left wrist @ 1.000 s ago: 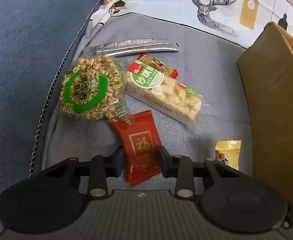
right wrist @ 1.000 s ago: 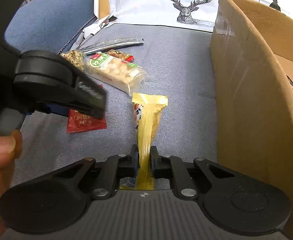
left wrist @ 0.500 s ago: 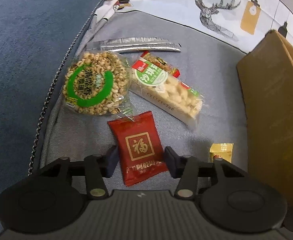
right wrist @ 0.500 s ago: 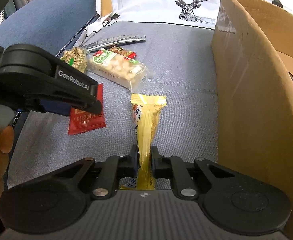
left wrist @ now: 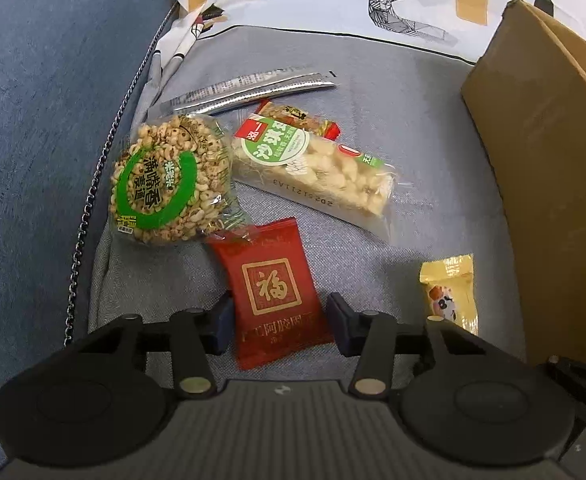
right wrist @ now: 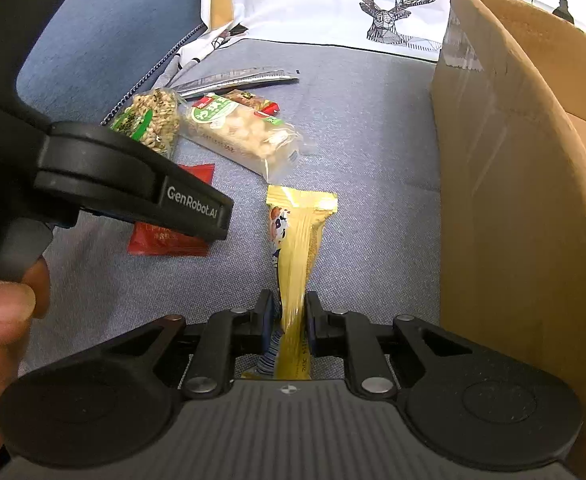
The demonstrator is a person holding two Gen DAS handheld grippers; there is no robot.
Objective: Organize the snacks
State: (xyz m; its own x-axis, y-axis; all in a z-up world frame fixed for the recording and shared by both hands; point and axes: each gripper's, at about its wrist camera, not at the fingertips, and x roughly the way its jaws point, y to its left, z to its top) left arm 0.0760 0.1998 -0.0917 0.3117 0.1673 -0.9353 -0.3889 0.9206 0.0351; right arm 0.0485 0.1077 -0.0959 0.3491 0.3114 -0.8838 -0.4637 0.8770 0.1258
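A red snack packet (left wrist: 277, 280) with a gold square lies flat on the grey cushion. My left gripper (left wrist: 281, 320) straddles its near half; the jaws are closing, and the packet does not look squeezed. In the right wrist view my right gripper (right wrist: 290, 312) is shut on the near end of a long yellow snack bar (right wrist: 299, 232), whose far end rests on the cushion. The yellow bar (left wrist: 451, 292) also shows to the right of the left gripper. An open cardboard box (right wrist: 513, 200) stands just right of it.
Beyond the red packet lie a round puffed-grain cake (left wrist: 169, 184), a clear-wrapped pale bar (left wrist: 317, 168), a small red-ended bar (left wrist: 297, 118) and silver sachets (left wrist: 253, 88). A deer-print cushion (left wrist: 373, 0) is behind. A metal chain (left wrist: 89, 208) runs along the left.
The left jaws have widened from a tight pinch on the red packet, which now lies flatter. The right gripper keeps the yellow bar and has not moved.
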